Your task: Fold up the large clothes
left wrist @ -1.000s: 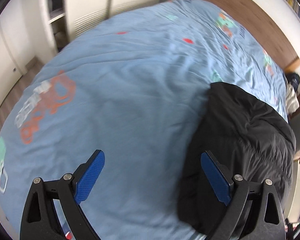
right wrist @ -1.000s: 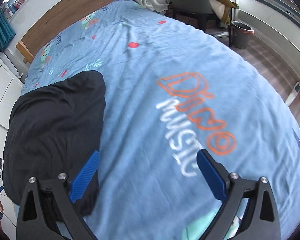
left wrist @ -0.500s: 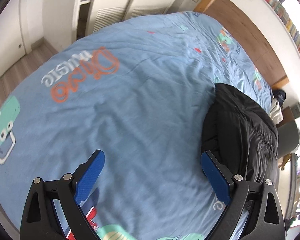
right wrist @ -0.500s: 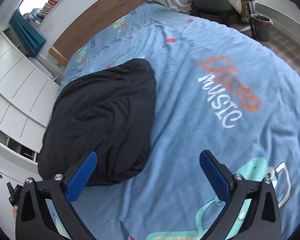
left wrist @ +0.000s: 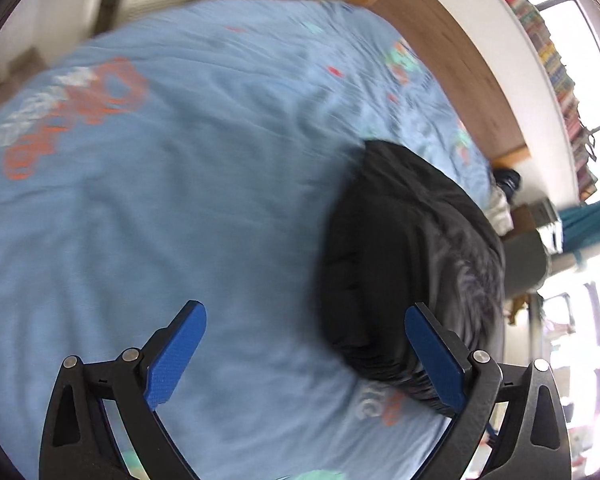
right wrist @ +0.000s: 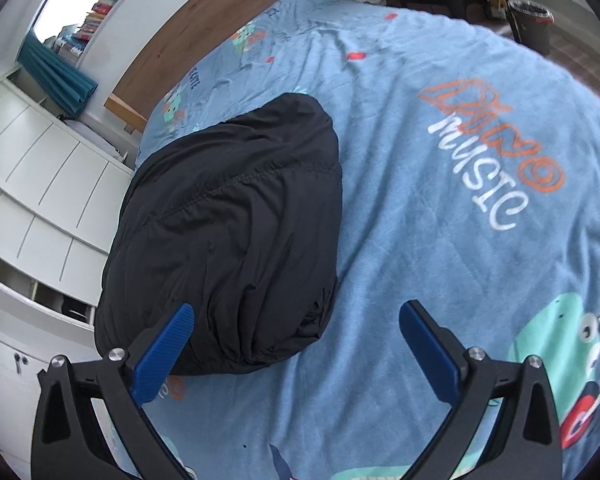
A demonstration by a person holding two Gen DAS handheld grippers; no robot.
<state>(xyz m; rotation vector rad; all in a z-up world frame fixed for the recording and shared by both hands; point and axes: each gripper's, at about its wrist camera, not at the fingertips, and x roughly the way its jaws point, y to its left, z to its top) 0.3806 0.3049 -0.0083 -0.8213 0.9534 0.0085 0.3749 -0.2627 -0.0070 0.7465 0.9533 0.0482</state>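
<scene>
Black, slippery-looking quilted fabric makes up the jacket (right wrist: 228, 216), which lies bundled on the blue printed duvet (right wrist: 440, 240), ahead and to the left of the right tongs (right wrist: 296, 344) and ahead and to the right of the left tongs (left wrist: 304, 348). Both tongs hang spread wide with nothing between their pads, above the bed. The risk I see: the puffy bundle could spring open, or a pinch could catch only the top layer and drag the duvet.

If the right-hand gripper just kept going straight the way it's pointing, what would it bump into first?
Probably the blue bedspread, just beside the folded black jacket. The right gripper is open and empty, aimed at bare cover near the jacket's edge, though depth is hard to judge.
</scene>
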